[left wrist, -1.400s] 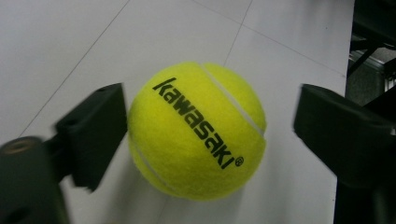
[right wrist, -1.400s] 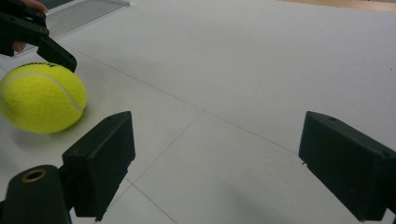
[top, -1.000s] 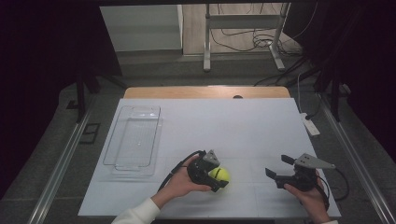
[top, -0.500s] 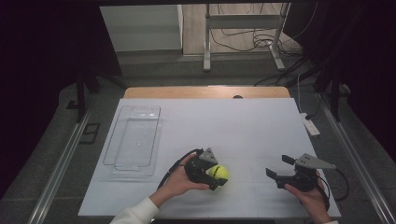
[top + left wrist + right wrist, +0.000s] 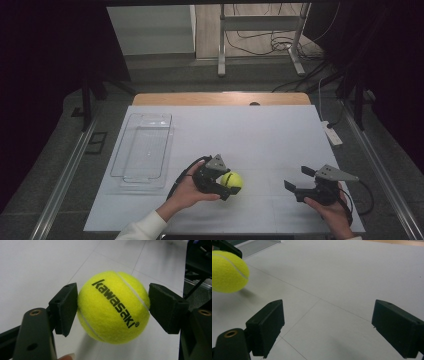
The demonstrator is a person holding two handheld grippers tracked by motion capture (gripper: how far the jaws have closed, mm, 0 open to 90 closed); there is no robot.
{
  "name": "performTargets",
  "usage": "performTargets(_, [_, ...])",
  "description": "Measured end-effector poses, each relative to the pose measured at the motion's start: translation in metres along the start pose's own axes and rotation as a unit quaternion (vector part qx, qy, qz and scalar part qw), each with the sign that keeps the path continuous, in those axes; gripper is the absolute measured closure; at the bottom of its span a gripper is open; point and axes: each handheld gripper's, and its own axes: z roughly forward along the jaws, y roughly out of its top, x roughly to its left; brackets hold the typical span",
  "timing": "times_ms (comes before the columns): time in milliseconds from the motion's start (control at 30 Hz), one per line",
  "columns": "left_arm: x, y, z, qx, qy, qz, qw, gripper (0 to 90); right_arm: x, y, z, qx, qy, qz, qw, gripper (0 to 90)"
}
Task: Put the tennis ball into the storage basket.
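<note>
Where the dark room surrounds it, one white table (image 5: 260, 135) lies bare from centre to 12 o'clock. One clear tray (image 5: 145, 150) sits at 9 o'clock. Two grippers occupy the near edge: the left gripper (image 5: 226, 186) clamps one yellow tennis ball (image 5: 232, 180) at 6 o'clock; the right gripper (image 5: 296, 179), at 4 o'clock, stands spread, holding nothing.

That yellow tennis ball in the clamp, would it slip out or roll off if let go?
The tennis ball has a fuzzy felt skin, so the pads of the left gripper probably grip it well. Being round, it would likely roll across the flat white table once released. It is probably light and slightly springy.
</note>
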Motion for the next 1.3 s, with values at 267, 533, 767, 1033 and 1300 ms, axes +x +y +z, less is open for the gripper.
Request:
performTargets(267, [0.0,0.004,-0.014,-0.025,0.003,0.0,0.9997,27.2,0.0,0.0,0.0,0.0,0.0,0.0,1.0,11.4])
performTargets(533, [0.004,0.006,-0.029,-0.048,0.012,-0.001,0.9988,27.2,0.0,0.0,0.0,0.001,-0.001,0.0,1.0,11.4])
performTargets(767, [0.006,0.007,-0.035,-0.061,0.016,-0.005,0.998,27.2,0.0,0.0,0.0,0.001,-0.001,0.001,1.0,11.4])
performTargets(1033, [0.008,0.009,-0.045,-0.076,0.019,-0.009,0.9969,27.2,0.0,0.0,0.0,0.002,-0.002,0.001,1.0,11.5])
performTargets(1300, [0.013,0.009,-0.055,-0.091,0.026,-0.017,0.9954,27.2,-0.001,0.0,0.001,0.002,-0.001,0.001,1.0,11.5])
